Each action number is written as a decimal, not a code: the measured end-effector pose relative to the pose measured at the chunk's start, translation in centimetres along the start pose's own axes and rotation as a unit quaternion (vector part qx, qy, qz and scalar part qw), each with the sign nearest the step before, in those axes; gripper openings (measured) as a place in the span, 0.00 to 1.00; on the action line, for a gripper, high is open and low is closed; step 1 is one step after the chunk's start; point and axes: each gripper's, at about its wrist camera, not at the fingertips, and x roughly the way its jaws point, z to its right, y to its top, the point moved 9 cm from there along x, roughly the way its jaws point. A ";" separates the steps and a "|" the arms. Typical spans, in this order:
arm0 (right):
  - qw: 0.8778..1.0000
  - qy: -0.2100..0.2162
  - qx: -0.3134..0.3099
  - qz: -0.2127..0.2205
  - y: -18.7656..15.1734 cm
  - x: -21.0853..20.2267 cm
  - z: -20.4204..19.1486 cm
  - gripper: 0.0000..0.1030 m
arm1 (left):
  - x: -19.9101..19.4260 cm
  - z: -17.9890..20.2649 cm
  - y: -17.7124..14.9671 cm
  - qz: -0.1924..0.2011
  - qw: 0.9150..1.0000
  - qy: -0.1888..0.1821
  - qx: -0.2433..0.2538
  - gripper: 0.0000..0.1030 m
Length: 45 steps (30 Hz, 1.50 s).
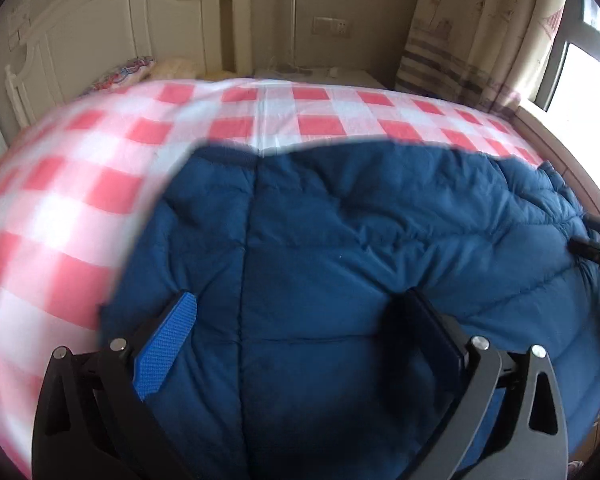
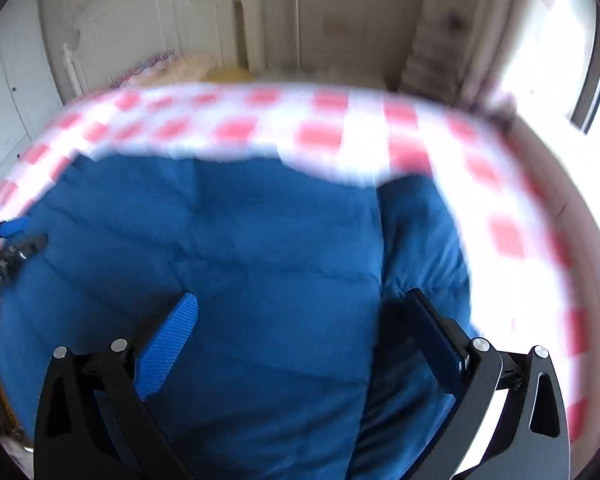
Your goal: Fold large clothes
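Note:
A large dark blue quilted jacket (image 1: 340,240) lies spread on a bed with a red-and-white checked sheet (image 1: 80,200). My left gripper (image 1: 300,300) is open above the jacket's near part, its blue-padded fingers (image 1: 168,344) wide apart and holding nothing. My right gripper (image 2: 304,300) is open too, above the same jacket (image 2: 240,240), with a fold line (image 2: 380,260) just inside its right finger. The right gripper's tips show at the right edge of the left wrist view (image 1: 596,248), and the left gripper shows at the left edge of the right wrist view (image 2: 8,244).
A white headboard (image 1: 100,28) and pillows (image 1: 140,68) stand at the far end of the bed. A curtain (image 1: 480,40) and a bright window (image 1: 588,60) are on the right. A white wardrobe (image 2: 12,80) stands on the left.

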 end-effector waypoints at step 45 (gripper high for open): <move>0.991 0.003 -0.115 0.064 -6.2 -3.3 -8.7 0.95 | -3.1 9.3 -4.8 0.038 0.992 -0.015 0.121 0.98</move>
